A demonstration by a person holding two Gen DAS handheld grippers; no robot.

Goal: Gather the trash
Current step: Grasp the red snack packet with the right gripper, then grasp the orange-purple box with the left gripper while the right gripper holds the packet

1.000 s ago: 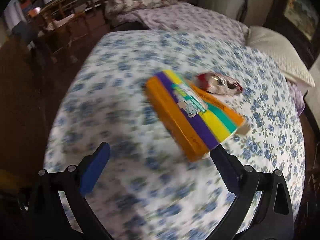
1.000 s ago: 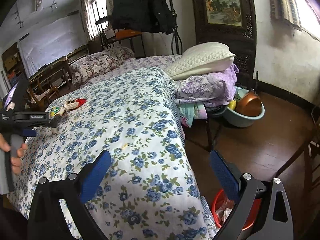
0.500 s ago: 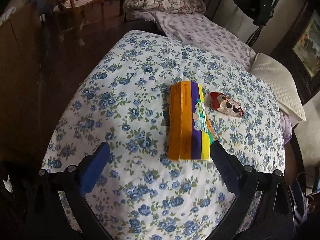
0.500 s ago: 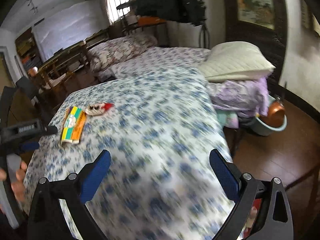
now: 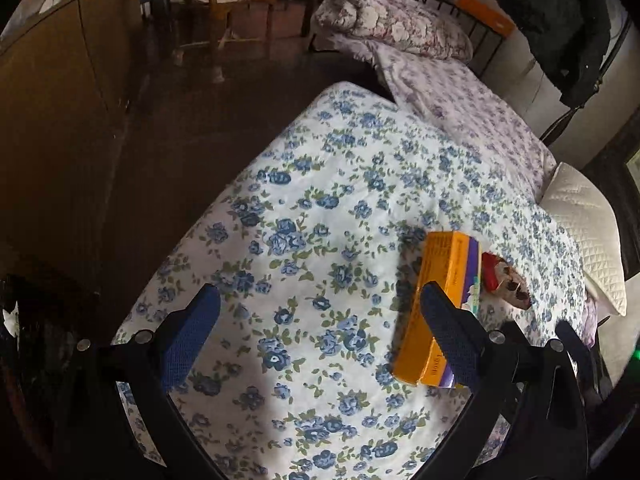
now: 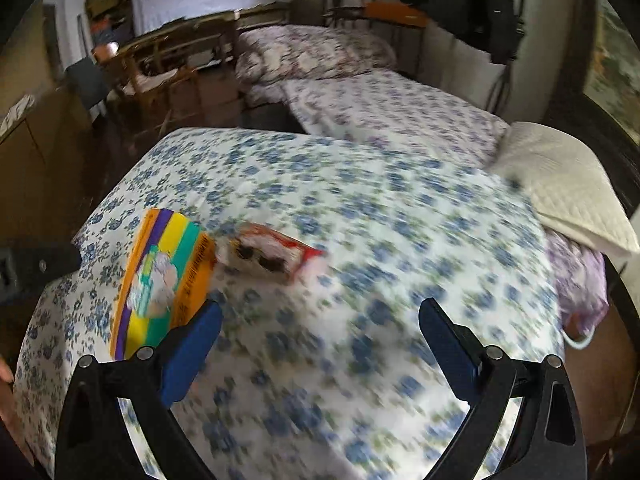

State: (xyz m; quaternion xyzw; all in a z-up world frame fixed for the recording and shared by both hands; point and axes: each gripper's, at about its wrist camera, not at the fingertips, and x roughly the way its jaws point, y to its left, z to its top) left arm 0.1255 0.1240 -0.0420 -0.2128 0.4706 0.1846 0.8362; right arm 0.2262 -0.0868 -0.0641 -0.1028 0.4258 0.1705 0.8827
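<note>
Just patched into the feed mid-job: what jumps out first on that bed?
The striped orange, purple, yellow and green box stands out, lying flat on the blue-flowered bedspread near its left edge. Right beside it lies a red and white wrapper, blurred in the right wrist view. Both the left gripper and the right gripper hang open over the bed, holding nothing.

The left wrist view looks steeply down from close above the blue-flowered white bedspread [image 5: 332, 208]. The right wrist view faces lengthwise, lower, toward the white quilted pillow [image 6: 560, 184]. Both share the orange striped carton [image 5: 436, 300] and bedspread.
</note>
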